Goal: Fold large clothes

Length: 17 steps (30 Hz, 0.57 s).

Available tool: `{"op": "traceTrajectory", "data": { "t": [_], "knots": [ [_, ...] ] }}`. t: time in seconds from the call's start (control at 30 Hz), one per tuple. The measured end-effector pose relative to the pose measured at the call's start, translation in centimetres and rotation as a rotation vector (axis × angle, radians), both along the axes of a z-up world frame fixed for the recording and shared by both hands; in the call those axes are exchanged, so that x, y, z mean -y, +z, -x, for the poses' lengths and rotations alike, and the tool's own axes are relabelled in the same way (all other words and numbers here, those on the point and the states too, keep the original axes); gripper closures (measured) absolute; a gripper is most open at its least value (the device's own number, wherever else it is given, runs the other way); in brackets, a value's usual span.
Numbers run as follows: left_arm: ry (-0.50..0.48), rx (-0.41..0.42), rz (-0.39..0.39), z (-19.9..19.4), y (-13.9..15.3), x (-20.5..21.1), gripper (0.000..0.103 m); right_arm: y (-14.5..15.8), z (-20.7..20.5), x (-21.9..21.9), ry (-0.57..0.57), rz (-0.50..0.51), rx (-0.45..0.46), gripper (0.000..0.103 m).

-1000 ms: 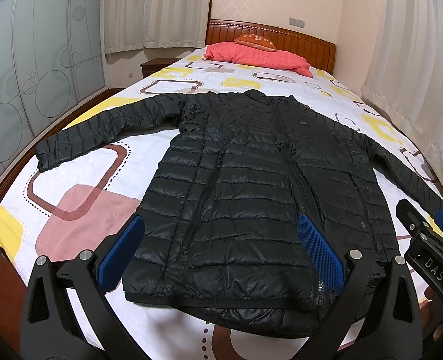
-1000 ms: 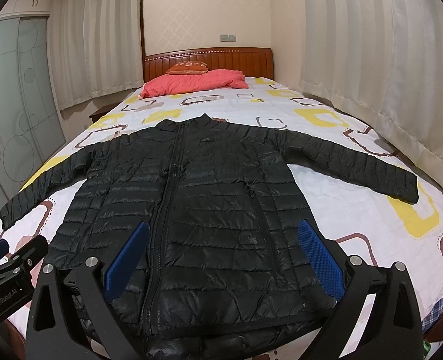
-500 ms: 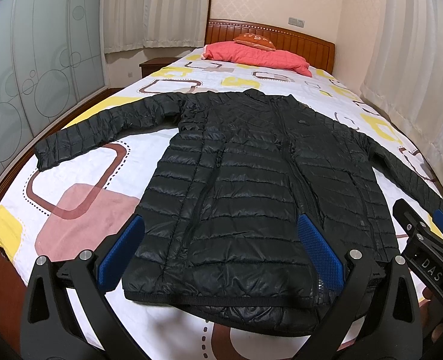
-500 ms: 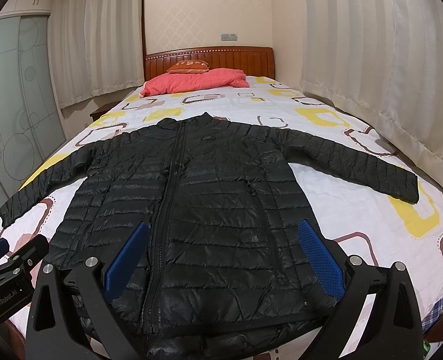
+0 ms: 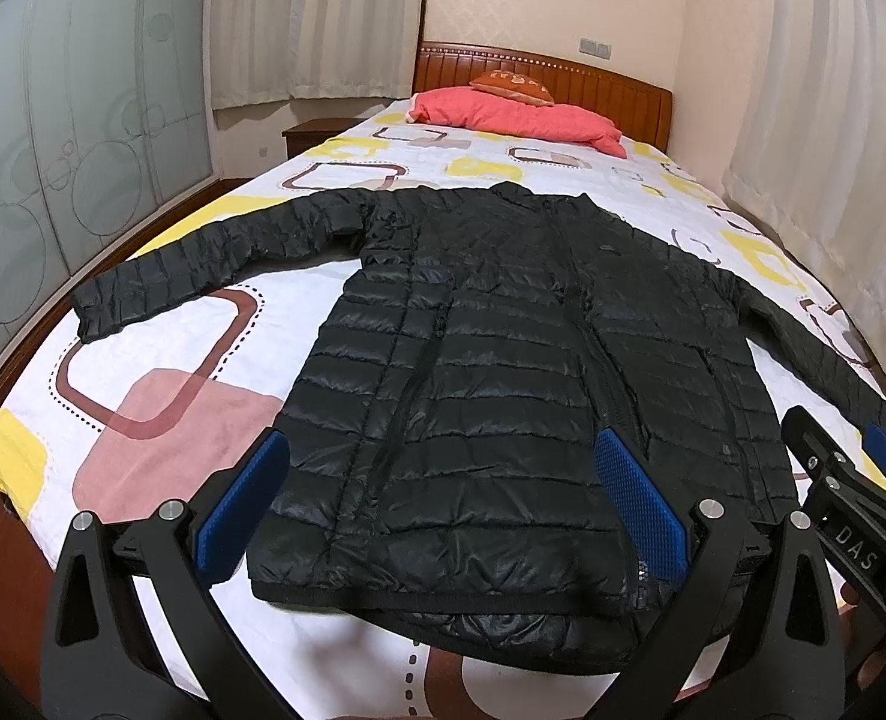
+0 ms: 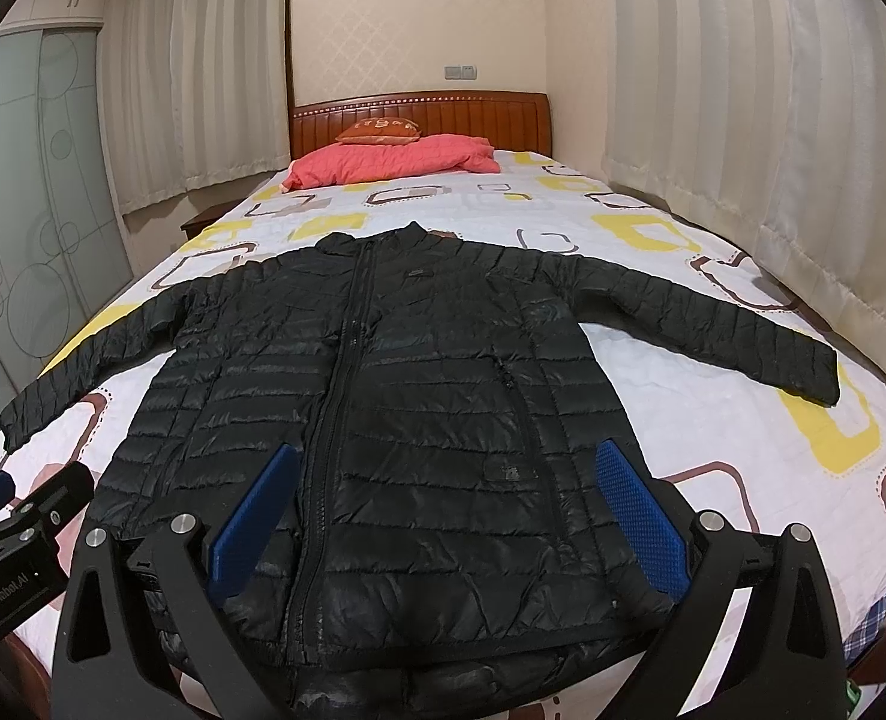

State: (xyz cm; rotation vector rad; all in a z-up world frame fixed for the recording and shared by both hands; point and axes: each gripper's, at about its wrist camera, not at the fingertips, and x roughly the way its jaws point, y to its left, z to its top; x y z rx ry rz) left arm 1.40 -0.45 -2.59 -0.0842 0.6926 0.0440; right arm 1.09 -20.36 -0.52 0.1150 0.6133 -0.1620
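Both tongs stand apart and hold nothing: the left tongs (image 5: 443,504) over the hem's left half, the right tongs (image 6: 443,504) over its right half, side by side at the bed's foot. Just ahead of them the black puffer jacket (image 6: 407,408) lies flat, zipped, sleeves spread to either side on the patterned bed (image 6: 712,420). Far beyond it, a red pillow (image 6: 395,159) rests against the wooden headboard (image 6: 472,114).

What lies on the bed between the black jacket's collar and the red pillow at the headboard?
Nothing: in the right wrist view, only bare patterned bedspread runs from the jacket collar to the red pillow.
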Motion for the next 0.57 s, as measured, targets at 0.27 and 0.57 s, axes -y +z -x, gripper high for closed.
{"op": "traceTrajectory", "data": {
  "t": [0.27,0.57],
  "knots": [
    [-0.007,0.023,-0.013,-0.07,0.64,-0.08,0.002,-0.1,0.01,-0.05,0.007,0.002,-0.003,0.005],
    [0.006,-0.007,0.015,-0.45,0.66,-0.56,0.002,0.01,-0.14,-0.13,0.007,0.0,-0.005,0.005]
  ]
}}
